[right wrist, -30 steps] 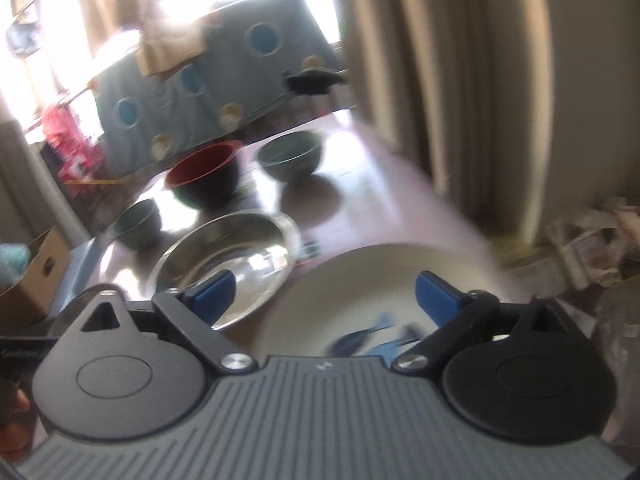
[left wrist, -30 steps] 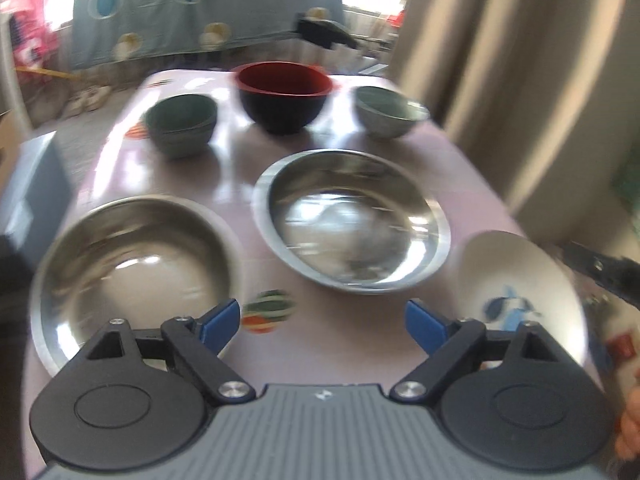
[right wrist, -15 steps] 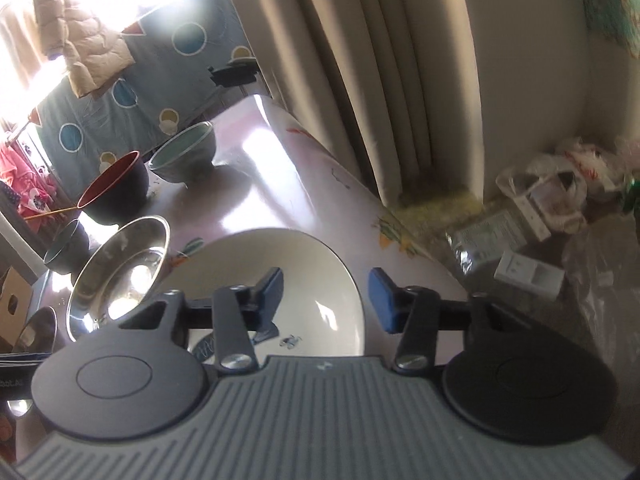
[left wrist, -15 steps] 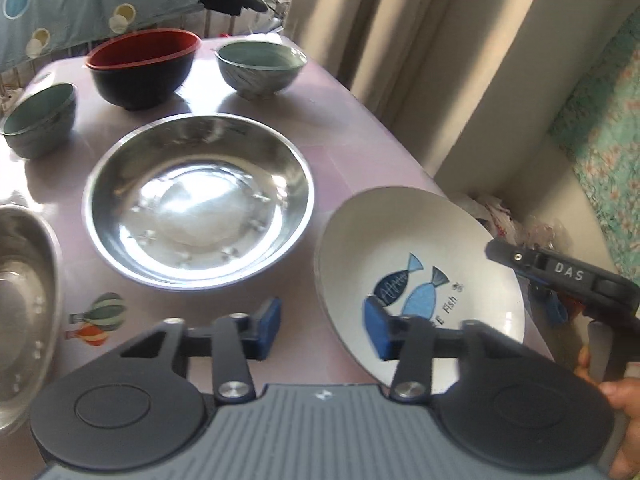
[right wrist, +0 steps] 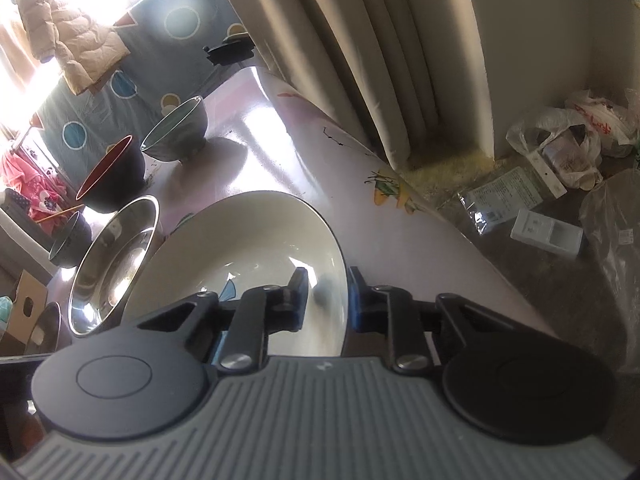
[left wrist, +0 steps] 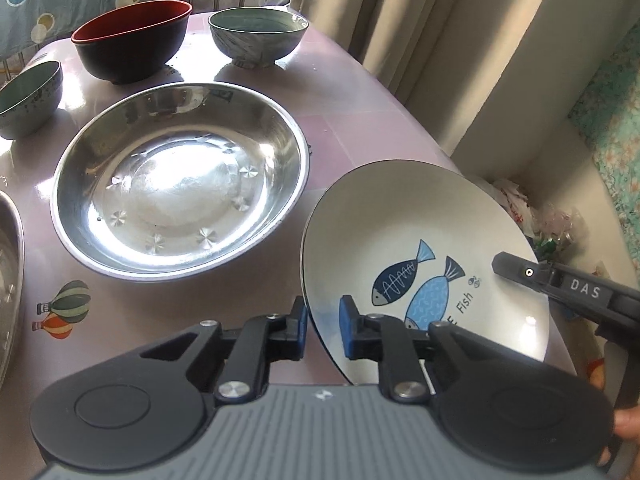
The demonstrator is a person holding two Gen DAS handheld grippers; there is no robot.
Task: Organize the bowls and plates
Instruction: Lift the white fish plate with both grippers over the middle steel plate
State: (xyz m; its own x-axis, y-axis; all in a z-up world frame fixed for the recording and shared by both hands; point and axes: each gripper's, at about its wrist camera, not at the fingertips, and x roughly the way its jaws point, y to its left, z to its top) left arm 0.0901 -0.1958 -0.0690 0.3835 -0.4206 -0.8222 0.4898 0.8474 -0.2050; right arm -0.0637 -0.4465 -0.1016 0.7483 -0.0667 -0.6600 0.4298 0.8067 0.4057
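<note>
Left wrist: both grippers, left (left wrist: 323,328) and right (right wrist: 328,300), have jaws nearly closed on the fish plate (left wrist: 420,248) rim, beside the steel bowl (left wrist: 180,180). Lifting's next, probably.

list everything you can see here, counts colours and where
fish plate: 1, white with two blue fish, tilted at the table's near right edge, rim between both grippers' fingers
steel bowls: 2, silver, one mid-table, one cut off at the left edge
red bowl: 1, black outside, red inside, far side of the table
green bowls: 2, grey-green, one far right, one far left
table: 1, pale pink, with a balloon sticker
curtain: 1, beige, right of the table
plastic bags: several, whitish, on the floor
left gripper: 1, black with blue pads, on the plate's near rim
right gripper: 1, same colours, on the plate's right rim
</note>
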